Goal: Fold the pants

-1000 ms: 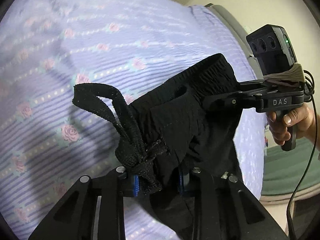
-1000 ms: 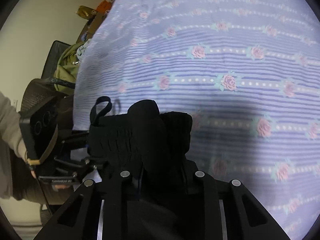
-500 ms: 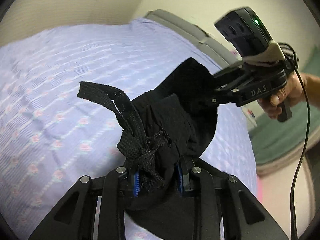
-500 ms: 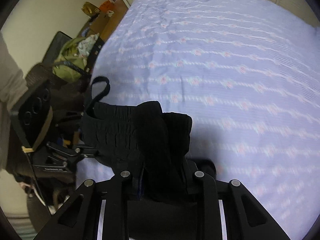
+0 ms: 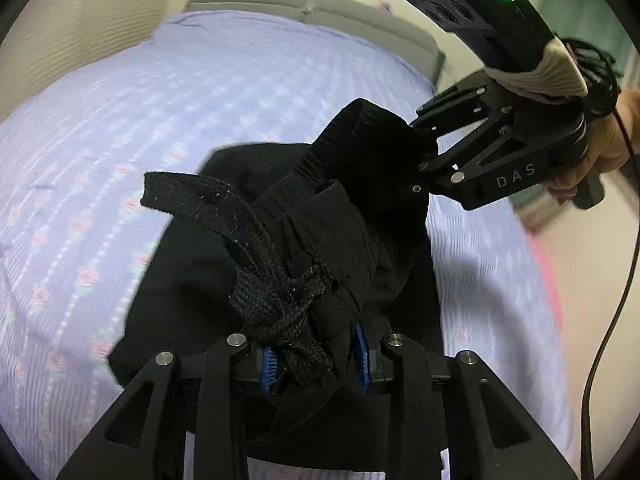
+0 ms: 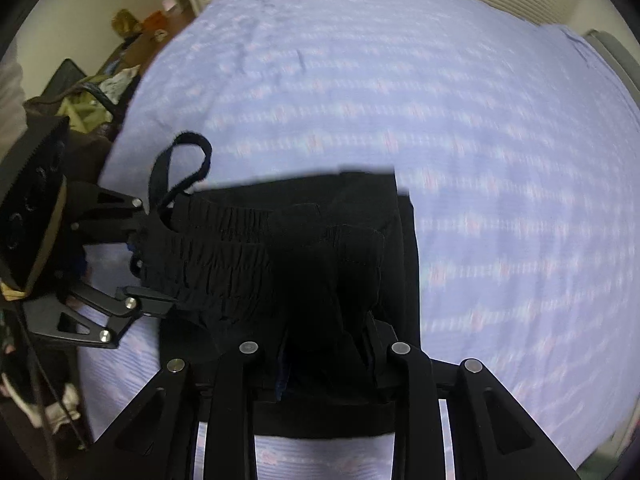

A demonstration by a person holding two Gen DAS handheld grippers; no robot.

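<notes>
Left wrist view: my left gripper (image 5: 316, 364) and right gripper (image 6: 326, 364) pinch the black elastic-waist pants (image 6: 304, 256), jaws easing apart, over the lilac rose-print bedsheet (image 6: 460, 120); I'd lower both ends level.

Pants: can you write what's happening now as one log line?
step: fold in progress | pants: waistband held above bed | left gripper: gripping, easing open | right gripper: gripping, easing open

bedspread (image 6: 500, 160): pattern blurred
pants (image 6: 320, 264): lower part cut off by bottom edge
shelf clutter (image 6: 136, 24): too small to tell
</notes>
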